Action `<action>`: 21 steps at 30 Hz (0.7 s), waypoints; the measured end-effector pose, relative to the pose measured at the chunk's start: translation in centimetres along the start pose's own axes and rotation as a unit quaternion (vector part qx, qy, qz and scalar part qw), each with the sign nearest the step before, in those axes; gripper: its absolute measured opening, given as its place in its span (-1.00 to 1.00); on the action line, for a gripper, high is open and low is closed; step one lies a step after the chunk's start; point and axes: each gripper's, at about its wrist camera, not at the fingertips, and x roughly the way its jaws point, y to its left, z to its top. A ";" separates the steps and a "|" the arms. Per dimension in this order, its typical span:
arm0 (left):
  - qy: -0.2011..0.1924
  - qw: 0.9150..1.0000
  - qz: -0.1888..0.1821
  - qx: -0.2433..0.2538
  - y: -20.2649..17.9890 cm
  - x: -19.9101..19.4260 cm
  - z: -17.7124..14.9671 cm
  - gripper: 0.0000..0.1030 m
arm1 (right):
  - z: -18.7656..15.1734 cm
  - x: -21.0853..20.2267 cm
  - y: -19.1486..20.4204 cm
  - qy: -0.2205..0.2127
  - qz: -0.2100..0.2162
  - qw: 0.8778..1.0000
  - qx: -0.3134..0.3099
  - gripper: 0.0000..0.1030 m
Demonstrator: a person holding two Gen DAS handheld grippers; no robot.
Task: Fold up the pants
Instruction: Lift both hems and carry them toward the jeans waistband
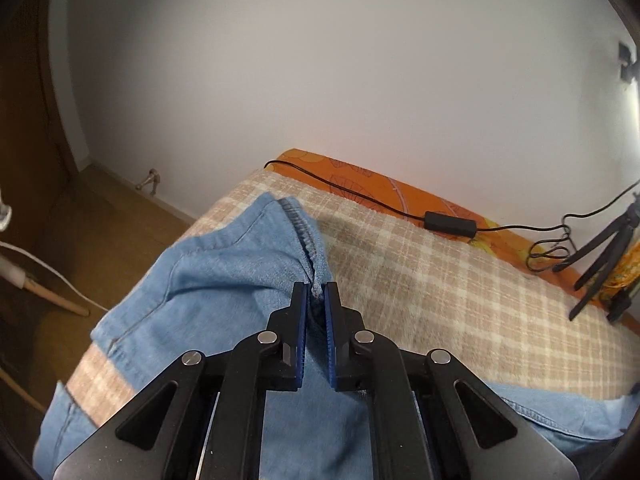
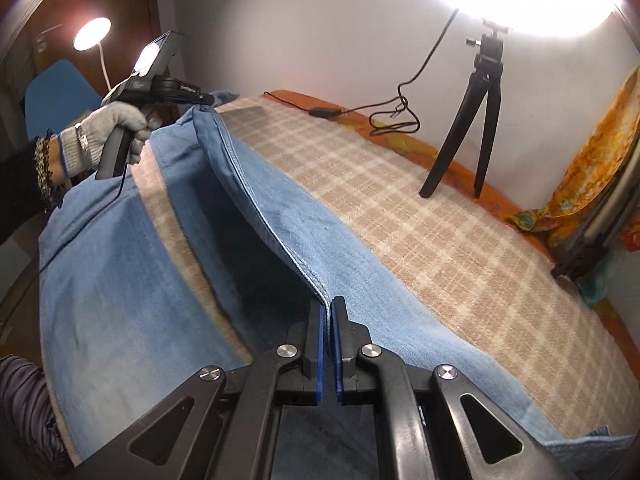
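Observation:
Light blue denim pants [image 2: 120, 280] lie across a beige checked blanket [image 2: 400, 208] on a bed. My left gripper [image 1: 316, 290] is shut on a stitched hem edge of the pants [image 1: 224, 272], lifting it off the blanket. In the right wrist view that same left gripper [image 2: 204, 102] shows at the far end of one leg, held by a gloved hand [image 2: 108, 136]. My right gripper [image 2: 328, 308] is shut on the near seam edge of that leg, which hangs taut between the two grippers. The other leg lies flat to the left.
A black tripod [image 2: 468, 128] with a bright ring light stands on the blanket at the back right. A black cable with an inline box [image 1: 450, 222] runs along the orange sheet by the wall. Orange patterned cloth [image 2: 592, 160] hangs at the right. The bed's edge drops to the floor at left.

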 end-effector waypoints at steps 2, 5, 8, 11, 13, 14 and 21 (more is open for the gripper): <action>-0.005 1.000 -0.014 -0.019 1.1 -1.3 -1.3 -0.87 | -0.1 -0.8 0.6 0.004 0.002 1.000 -0.006 -0.97; 0.004 0.997 -0.041 -0.065 3.1 -2.9 -3.8 -0.87 | -1.0 -1.4 1.7 0.016 0.005 1.000 -0.022 -0.97; 0.021 0.995 -0.045 -0.082 4.1 -3.0 -5.4 -0.87 | -1.9 -1.3 2.5 0.027 0.005 0.999 -0.027 -0.97; 0.031 0.998 -0.026 -0.057 3.7 -2.6 -5.6 -0.86 | -2.4 -1.1 2.7 0.031 0.004 0.999 -0.018 -0.97; 0.046 0.999 -0.010 -0.024 2.5 -2.1 -5.1 -0.75 | -2.5 -1.2 2.8 0.032 0.006 0.999 -0.015 -0.97; 0.056 0.998 0.003 -0.003 1.7 -1.7 -4.8 -0.59 | -2.5 -1.3 2.9 0.033 0.006 0.999 -0.015 -0.97; 0.080 0.983 0.104 0.128 -2.0 2.0 -3.5 0.11 | -2.6 -1.2 2.9 0.038 0.012 0.999 -0.001 -0.96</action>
